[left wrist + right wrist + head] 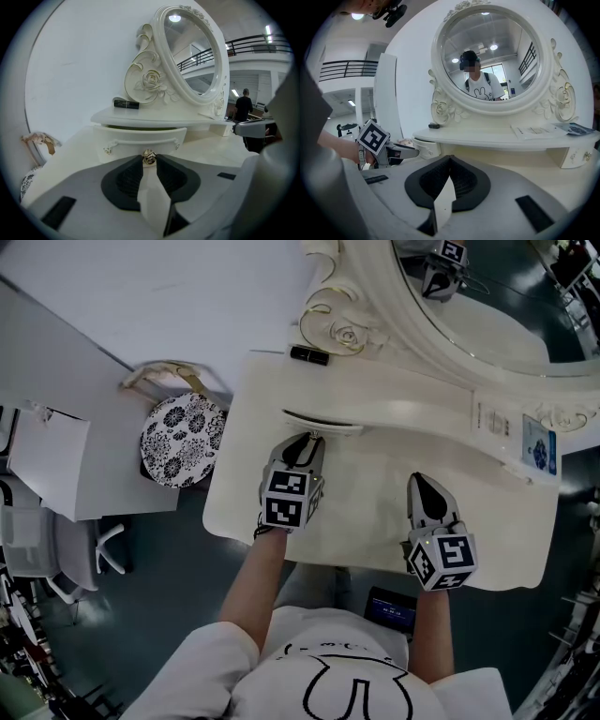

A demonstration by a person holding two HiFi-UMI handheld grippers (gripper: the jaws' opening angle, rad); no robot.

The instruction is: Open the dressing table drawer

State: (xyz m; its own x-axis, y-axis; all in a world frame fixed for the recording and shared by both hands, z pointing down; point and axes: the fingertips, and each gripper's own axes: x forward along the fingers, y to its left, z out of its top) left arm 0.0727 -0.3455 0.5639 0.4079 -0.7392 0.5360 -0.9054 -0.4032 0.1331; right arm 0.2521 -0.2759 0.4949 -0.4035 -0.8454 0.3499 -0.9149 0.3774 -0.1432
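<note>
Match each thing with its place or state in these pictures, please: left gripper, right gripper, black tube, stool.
Things:
1. left gripper
2. right gripper
3. black tube
4. stool

Places or states:
A. on the floor beside the table
B. closed on the drawer knob
C. on the shelf beside the mirror
D. closed, holding nothing

Pairs: 1-B, 2-D, 3-C, 4-A
</note>
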